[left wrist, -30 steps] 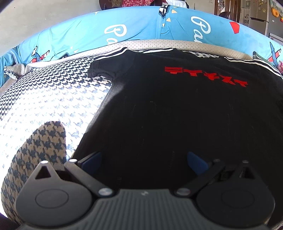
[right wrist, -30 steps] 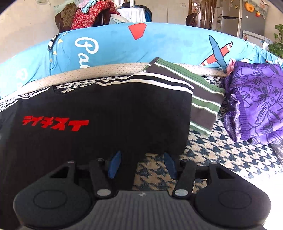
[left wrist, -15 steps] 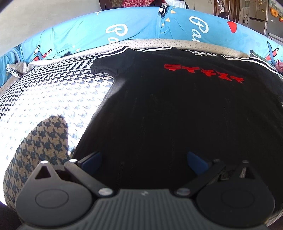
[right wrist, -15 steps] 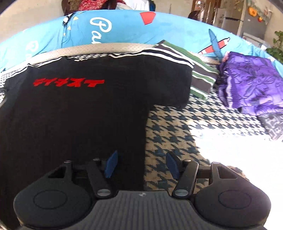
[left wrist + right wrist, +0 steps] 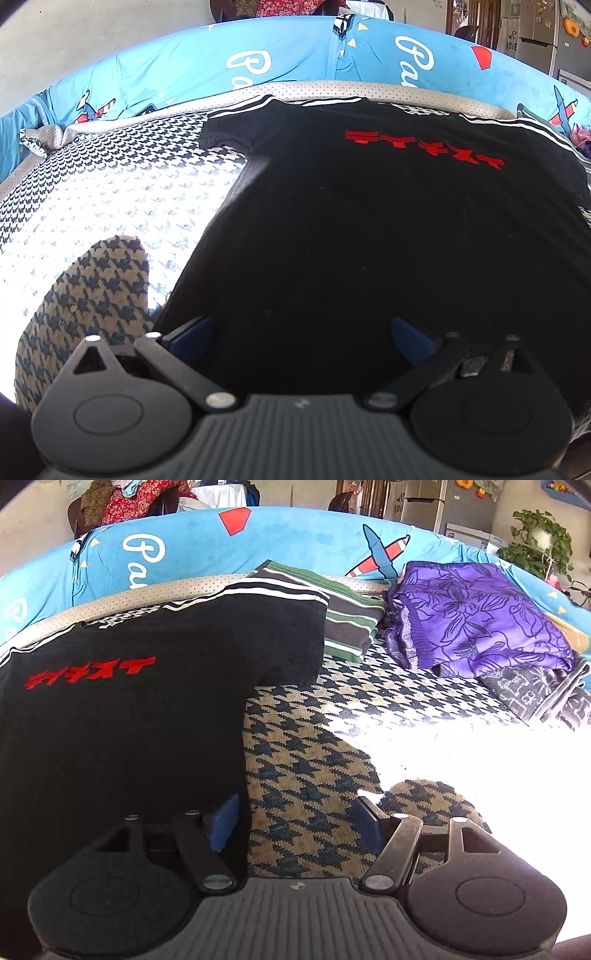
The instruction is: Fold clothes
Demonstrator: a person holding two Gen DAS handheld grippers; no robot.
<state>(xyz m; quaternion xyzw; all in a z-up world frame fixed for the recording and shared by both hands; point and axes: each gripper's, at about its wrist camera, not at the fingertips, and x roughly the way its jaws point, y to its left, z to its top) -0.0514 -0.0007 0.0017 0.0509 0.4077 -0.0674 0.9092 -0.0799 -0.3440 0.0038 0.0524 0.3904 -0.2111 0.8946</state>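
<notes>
Both grippers hover over the near hem of the flat black cotton T-shirt with red lettering (image 5: 369, 229): left gripper (image 5: 301, 334) wide, right gripper (image 5: 291, 821) just widened, straddling the right edge, empty. Judged: pre-grasp; next, pinch both hem corners.

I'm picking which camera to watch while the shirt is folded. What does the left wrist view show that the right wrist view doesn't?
Only the left wrist view: the black T-shirt's left sleeve and the open left claw over its hem.

Only the right wrist view: the striped folded garment, the purple floral cloth, and the open right claw straddling the shirt's side edge.

Both: the shirt's red lettering, the houndstooth cover and the blue cushion.
</notes>
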